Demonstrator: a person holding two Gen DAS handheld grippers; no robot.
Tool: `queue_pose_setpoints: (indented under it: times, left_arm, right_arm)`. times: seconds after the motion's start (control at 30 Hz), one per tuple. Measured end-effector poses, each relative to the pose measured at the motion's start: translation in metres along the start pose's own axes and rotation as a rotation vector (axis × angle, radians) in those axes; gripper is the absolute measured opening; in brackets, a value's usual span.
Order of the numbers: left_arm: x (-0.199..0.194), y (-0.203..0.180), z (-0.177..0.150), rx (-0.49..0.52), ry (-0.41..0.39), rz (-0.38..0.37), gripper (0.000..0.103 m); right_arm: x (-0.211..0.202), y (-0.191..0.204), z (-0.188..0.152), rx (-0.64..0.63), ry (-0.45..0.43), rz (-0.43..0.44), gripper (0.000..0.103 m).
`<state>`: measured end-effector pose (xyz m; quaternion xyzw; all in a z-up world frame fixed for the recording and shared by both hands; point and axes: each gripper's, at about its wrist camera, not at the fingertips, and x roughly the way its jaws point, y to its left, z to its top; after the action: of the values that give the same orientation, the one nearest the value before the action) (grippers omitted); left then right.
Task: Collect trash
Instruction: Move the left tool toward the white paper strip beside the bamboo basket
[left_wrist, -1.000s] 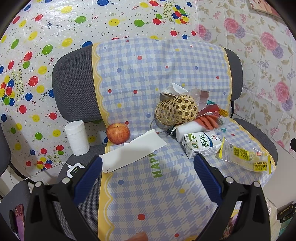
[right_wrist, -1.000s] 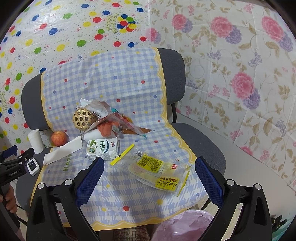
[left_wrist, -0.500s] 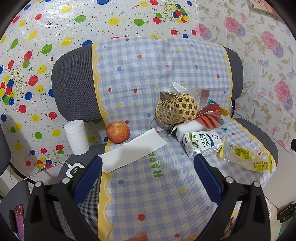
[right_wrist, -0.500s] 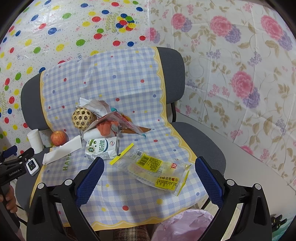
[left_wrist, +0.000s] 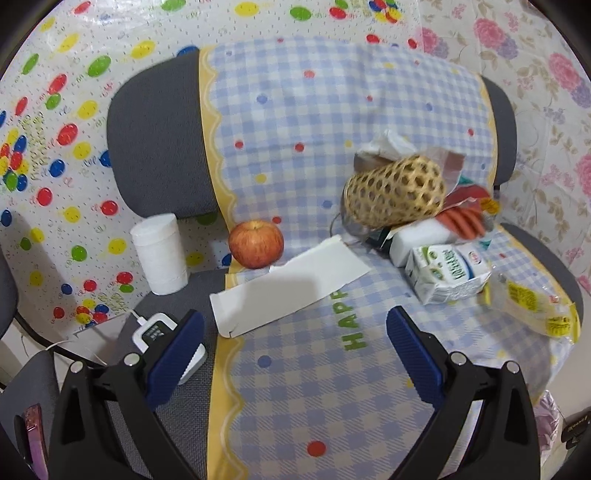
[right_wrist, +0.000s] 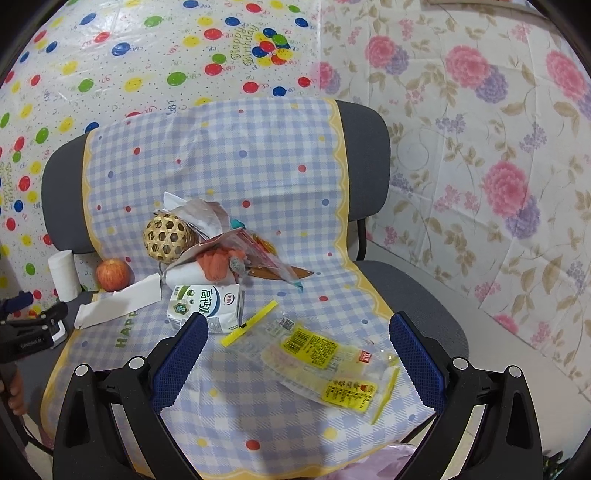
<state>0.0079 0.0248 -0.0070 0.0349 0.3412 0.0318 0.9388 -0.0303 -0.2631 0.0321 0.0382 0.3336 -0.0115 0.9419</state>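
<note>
Both tools wide open and empty: right tool (right_wrist: 295, 354) hovering over the yellow snack wrapper (right_wrist: 325, 362) near the seat's front edge, left tool (left_wrist: 295, 347) near the flat white carton (left_wrist: 291, 284). Best to drop low, pinch a wrapper edge, skip the apple (left_wrist: 256, 244).

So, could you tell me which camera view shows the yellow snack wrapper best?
The right wrist view: the yellow snack wrapper lies whole and sharp between the open right gripper's fingers. The left wrist view shows it only blurred at the right edge.
</note>
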Motion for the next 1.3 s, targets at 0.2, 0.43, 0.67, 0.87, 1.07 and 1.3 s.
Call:
queue_pose_setpoints:
  times: [0.2,0.43,0.67,0.87,1.07,1.3]
  left_arm:
    - [0.033,0.009,-0.009,-0.015,0.027,-0.012,0.096]
    - [0.066,0.014,-0.006,-0.030,0.047,0.043,0.092]
    - [0.097,0.011,-0.002,-0.036,0.082,0.055,0.086]
    - [0.114,0.035,-0.001,-0.105,0.107,0.073,0.076]
    - [0.129,0.072,0.003,-0.189,0.153,0.131,0.076]
    - [0.155,0.072,0.006,-0.196,0.247,0.103,0.076]
  right_arm:
    - [0.025,0.008,-0.001,-0.015,0.023,0.001,0.097]
    - [0.060,0.010,-0.004,0.012,0.062,0.011,0.097]
    - [0.076,0.019,-0.005,0.007,0.060,0.034,0.097]
    - [0.079,0.029,-0.001,-0.016,0.082,0.032,0.097]
    - [0.085,0.037,-0.003,-0.023,0.092,0.037,0.097]
    - [0.090,0.035,-0.003,-0.024,0.104,0.041,0.097]
